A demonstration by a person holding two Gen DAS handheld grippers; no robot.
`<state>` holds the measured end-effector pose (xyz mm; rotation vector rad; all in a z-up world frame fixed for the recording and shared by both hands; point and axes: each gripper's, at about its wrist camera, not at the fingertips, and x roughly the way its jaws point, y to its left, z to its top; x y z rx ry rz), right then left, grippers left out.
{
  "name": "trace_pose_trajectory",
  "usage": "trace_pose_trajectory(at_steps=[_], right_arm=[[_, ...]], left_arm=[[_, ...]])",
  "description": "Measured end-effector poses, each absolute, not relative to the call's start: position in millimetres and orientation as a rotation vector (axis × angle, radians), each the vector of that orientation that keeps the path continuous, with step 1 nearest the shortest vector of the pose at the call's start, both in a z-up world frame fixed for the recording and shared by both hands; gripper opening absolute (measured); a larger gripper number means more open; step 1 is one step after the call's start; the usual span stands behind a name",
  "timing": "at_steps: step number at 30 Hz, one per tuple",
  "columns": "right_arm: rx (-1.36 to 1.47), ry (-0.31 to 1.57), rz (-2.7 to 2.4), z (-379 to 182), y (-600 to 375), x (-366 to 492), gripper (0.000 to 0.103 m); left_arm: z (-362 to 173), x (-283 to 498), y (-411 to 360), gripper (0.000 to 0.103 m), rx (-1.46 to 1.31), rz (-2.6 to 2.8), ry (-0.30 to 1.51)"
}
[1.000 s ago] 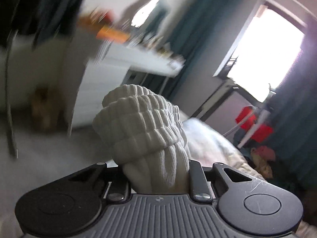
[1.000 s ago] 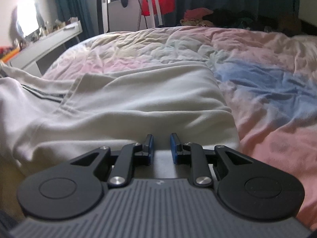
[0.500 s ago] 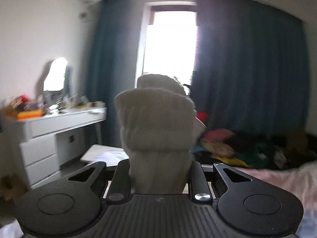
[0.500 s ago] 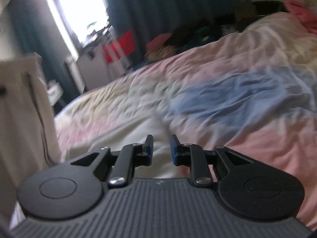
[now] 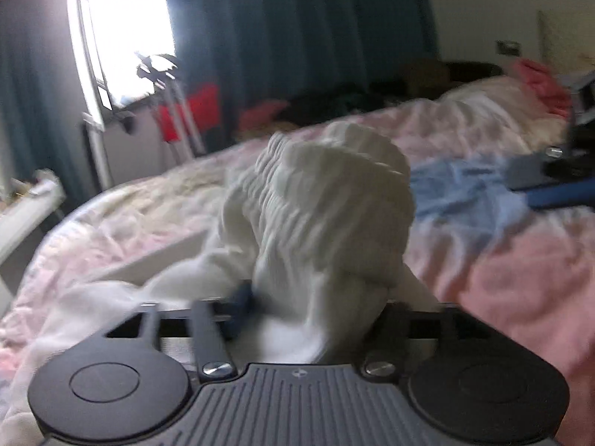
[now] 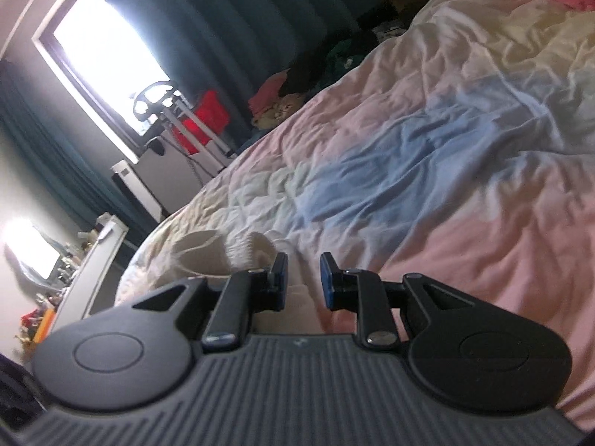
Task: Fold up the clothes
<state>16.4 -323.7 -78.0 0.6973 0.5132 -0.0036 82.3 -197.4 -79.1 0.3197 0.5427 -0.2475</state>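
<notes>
while your left gripper (image 5: pixel 308 308) clamps the bunched white garment (image 5: pixel 327 223) above the bed (image 5: pixel 502 267), your right gripper (image 6: pixel 303 278) hangs apart, empty; folding looks unfinished.

A white ribbed garment (image 5: pixel 327 223) is being shown against a bedcover (image 6: pixel 465 156) patched in pink, pale blue and cream. Black bodies and blue pads are being displayed by the left claw (image 5: pixel 308 308) and right claw (image 6: pixel 302 278). Teal curtains (image 5: pixel 297 37) are being lit.
</notes>
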Motion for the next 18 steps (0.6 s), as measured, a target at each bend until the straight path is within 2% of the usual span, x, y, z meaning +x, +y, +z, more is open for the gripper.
trace_pose_trajectory(at_steps=[1,2,10,11,13,14,15,18], right_arm=[[0.697,0.513,0.007,-78,-321,18,0.022],[0.696,0.512,0.017,-77,-319,19,0.023],[0.746,0.488,0.054,-76,-314,14,0.024],[0.763,0.488,0.055,-77,-314,14,0.029],[0.822,0.495,0.067,-82,-316,16,0.051],[0.853,0.499,0.073,-85,-316,17,0.07],[0.88,0.504,0.082,-88,-316,18,0.082],[0.921,0.529,0.139,-95,-308,24,0.083]], left_arm=[[-78,81,-189,0.092,0.314,-0.277,0.56],[-75,75,-182,0.096,0.305,-0.307,0.576],[-57,47,-100,0.1,0.148,-0.333,0.62],[-55,44,-89,0.1,0.126,-0.329,0.622],[-51,38,-67,0.103,0.081,-0.321,0.627],[-49,36,-56,0.103,0.059,-0.317,0.629],[-47,33,-45,0.103,0.036,-0.312,0.631],[-41,33,-25,0.103,-0.029,-0.274,0.622]])
